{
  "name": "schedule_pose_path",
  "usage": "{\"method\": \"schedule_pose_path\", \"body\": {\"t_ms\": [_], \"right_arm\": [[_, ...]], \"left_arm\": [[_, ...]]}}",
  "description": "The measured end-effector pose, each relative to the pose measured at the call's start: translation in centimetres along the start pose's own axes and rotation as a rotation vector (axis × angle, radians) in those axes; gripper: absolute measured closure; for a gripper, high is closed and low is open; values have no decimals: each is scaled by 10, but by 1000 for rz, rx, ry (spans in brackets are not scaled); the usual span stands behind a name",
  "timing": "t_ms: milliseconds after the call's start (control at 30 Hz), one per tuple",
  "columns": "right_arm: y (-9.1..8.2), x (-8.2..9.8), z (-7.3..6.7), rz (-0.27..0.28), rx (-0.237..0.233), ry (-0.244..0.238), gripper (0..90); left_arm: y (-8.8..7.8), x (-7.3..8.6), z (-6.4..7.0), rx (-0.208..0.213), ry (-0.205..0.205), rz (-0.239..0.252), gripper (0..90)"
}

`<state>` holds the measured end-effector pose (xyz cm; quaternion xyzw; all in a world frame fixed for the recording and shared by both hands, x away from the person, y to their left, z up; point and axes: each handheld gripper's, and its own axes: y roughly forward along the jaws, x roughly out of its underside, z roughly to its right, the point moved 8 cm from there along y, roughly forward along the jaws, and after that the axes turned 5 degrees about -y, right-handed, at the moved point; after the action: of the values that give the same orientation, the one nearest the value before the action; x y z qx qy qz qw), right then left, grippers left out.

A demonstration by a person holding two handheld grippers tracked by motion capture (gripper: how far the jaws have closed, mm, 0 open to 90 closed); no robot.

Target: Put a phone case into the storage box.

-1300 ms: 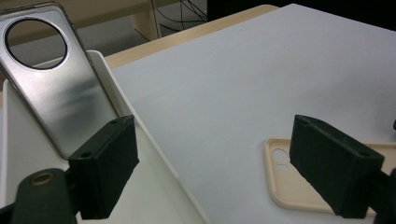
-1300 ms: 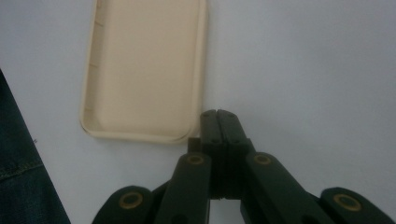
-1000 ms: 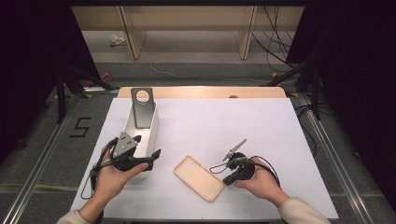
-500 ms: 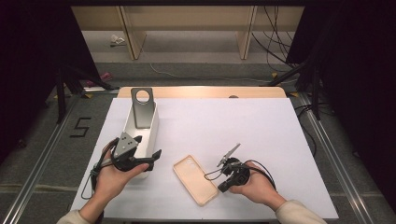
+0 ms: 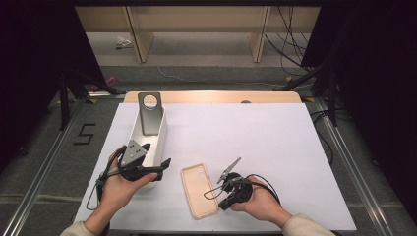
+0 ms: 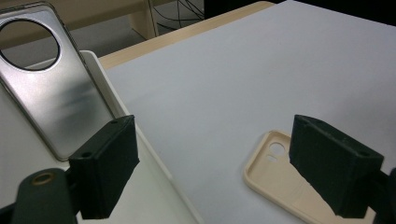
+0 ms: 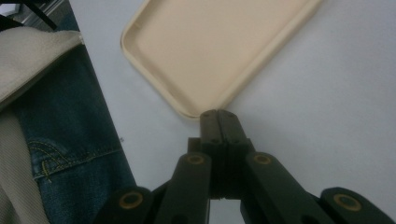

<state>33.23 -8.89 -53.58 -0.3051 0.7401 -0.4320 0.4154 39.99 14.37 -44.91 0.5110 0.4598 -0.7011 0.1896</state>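
A beige phone case (image 5: 199,191) lies open side up on the white table cover, near the front edge. My right gripper (image 5: 221,205) is shut, and its tips touch the case's long edge close to the near corner (image 7: 217,113). In the right gripper view the case (image 7: 215,46) lies just beyond the closed jaws. My left gripper (image 5: 161,168) is open and holds nothing, hovering by the near end of a white tray (image 5: 162,132). In the left gripper view its fingers (image 6: 105,172) frame the tray wall and the case (image 6: 275,182). A metal plate with a round hole (image 5: 150,112) leans in the tray.
The white cover (image 5: 255,137) spreads across the wooden table, with bare room at the middle and right. Past the table's far edge are shelving legs and cables (image 5: 290,44) on the floor. A person's jeans and sleeve (image 7: 56,140) show beside the near table edge.
My right gripper has moved left up to the case. The case's near end has swung left, so it lies more upright in the high view. The left gripper has stayed in place.
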Motion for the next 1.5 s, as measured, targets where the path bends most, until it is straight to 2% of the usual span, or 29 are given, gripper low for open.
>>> {"method": "schedule_pose_path", "body": {"t_ms": [333, 500, 633, 767, 833, 867, 1133, 1300, 1500], "right_arm": [[11, -14, -14, 12, -29, -21, 900], [14, -17, -17, 15, -37, -36, 900], [16, -19, -20, 19, -46, -27, 900], [18, -21, -21, 23, -48, -45, 900], [19, -22, -23, 26, -53, -32, 900], [19, -22, -22, 26, -52, -46, 900], [23, -27, -28, 37, -60, -48, 900], [24, -28, -28, 39, -59, -55, 897], [19, -28, -24, 40, -24, -94, 821]], "left_arm": [[0, 0, 1, 5, 3, -3, 153], [0, 0, 2, 7, 3, -2, 153], [1, 1, 2, 8, 5, -4, 153], [1, 1, 3, 10, 8, -6, 153], [1, 1, 3, 10, 8, -5, 153], [1, 1, 3, 10, 9, -5, 153], [1, 1, 4, 13, 10, -6, 152], [1, 1, 5, 15, 10, -8, 153], [1, 1, 6, 18, 19, -9, 152]]}}
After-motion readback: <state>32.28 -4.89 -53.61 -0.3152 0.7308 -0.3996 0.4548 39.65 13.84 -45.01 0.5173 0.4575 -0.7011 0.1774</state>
